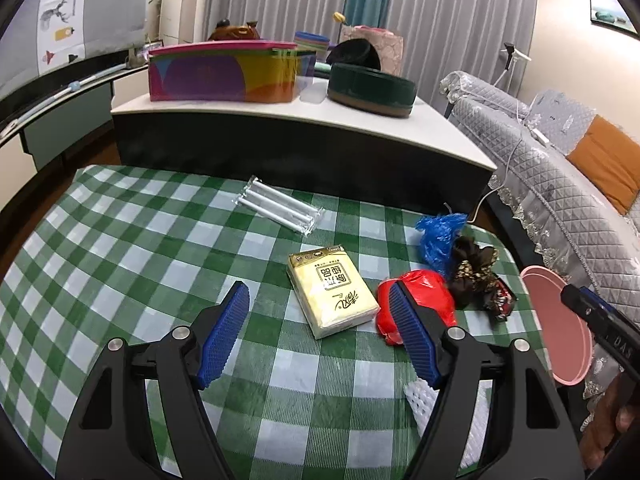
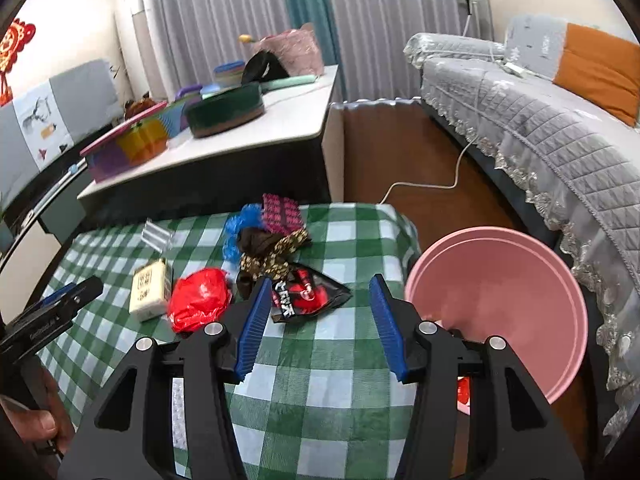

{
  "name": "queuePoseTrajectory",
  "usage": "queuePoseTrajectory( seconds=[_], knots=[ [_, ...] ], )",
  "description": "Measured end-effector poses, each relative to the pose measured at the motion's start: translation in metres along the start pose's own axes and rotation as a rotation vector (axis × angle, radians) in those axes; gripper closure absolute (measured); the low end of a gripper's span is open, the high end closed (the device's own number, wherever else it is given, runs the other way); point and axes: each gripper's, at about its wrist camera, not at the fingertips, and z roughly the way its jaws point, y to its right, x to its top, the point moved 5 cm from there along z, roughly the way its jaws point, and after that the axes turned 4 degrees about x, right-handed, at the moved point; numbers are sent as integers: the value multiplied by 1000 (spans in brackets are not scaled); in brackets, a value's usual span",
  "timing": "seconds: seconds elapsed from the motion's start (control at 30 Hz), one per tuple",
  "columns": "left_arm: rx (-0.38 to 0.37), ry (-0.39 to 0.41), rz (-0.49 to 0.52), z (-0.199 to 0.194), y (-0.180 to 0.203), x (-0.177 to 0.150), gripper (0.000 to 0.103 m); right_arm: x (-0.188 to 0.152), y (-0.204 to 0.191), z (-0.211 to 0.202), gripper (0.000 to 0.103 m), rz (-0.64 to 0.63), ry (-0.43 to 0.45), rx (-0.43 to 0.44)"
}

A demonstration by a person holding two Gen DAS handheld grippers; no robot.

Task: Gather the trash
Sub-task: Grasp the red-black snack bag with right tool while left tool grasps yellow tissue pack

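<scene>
Plenty of bare green checked tablecloth (image 1: pixel 132 264) on the left. Right side's crowded: crumpled red plastic bag (image 2: pixel 200 296), black snack wrapper (image 2: pixel 308 296), with the round pink plastic bin (image 2: pixel 496 280) just off the edge.

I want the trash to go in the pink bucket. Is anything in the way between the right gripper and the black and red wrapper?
Nothing visible is. The right gripper is open and the black and red wrapper lies on the checked cloth just ahead of it. The pink bucket sits open beside the table's right edge, with nothing visible between.
</scene>
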Motion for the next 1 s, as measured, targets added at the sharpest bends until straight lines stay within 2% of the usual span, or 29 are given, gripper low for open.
queuePoseTrajectory(
  seconds=[0.43, 0.7, 1.0],
  knots=[
    [37, -101, -20, 51, 8, -6, 32, -20, -14, 65, 47, -26, -122, 24],
    [38, -150, -12, 66, 16, -8, 28, -20, -15, 84, 47, -22, -155, 15],
    [55, -185, 0, 74, 18, -13, 28, -19, -14, 88, 60, -20, -168, -6]
  ],
)
